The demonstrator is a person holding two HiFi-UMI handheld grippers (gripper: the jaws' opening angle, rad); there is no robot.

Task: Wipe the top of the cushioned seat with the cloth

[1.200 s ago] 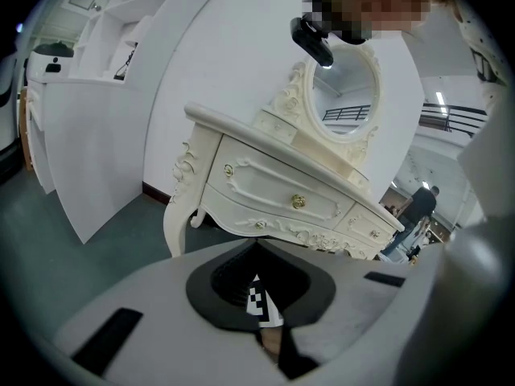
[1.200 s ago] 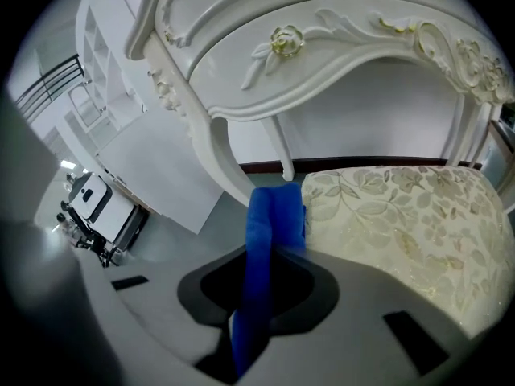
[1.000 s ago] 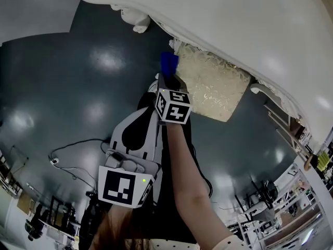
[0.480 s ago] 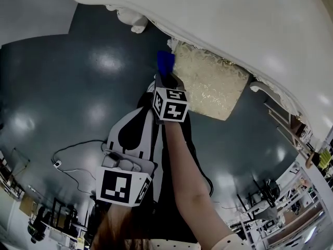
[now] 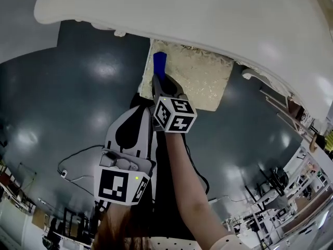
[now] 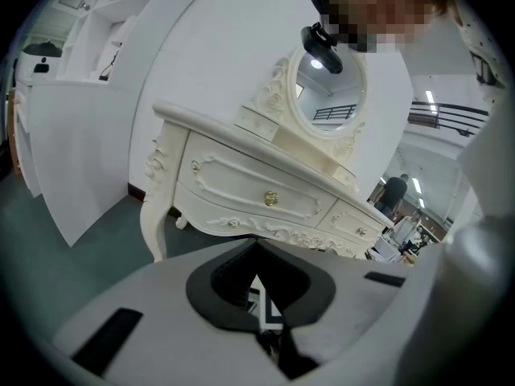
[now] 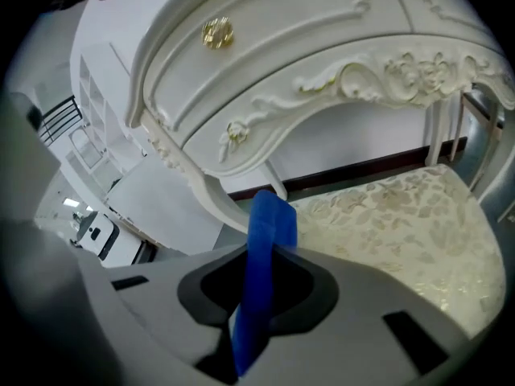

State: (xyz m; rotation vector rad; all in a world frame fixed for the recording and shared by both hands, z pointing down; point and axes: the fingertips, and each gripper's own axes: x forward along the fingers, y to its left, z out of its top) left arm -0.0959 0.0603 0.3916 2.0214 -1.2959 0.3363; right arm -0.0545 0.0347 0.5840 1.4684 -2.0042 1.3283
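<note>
The cushioned seat (image 5: 200,82) is cream with a pale leaf pattern and sits half under the white dressing table (image 5: 208,20). My right gripper (image 5: 160,79) is shut on a blue cloth (image 5: 159,64), which sticks up out of the jaws over the seat's left part. In the right gripper view the blue cloth (image 7: 262,248) stands pinched between the jaws of the right gripper (image 7: 261,264), with the seat (image 7: 402,223) just beyond and to the right. My left gripper (image 5: 136,116) hangs lower left, shut and empty, away from the seat; the left gripper (image 6: 259,252) faces the dressing table (image 6: 265,195).
The dressing table's carved apron and leg (image 7: 241,191) overhang the seat's far side. A dark glossy floor (image 5: 67,98) surrounds the seat. A cable (image 5: 78,155) lies on the floor at the left. Shelving and other furniture (image 5: 291,191) stand at the lower right.
My right gripper has carried the blue cloth from beside the seat's left corner to over the seat's left part. The left gripper has stayed low beside it.
</note>
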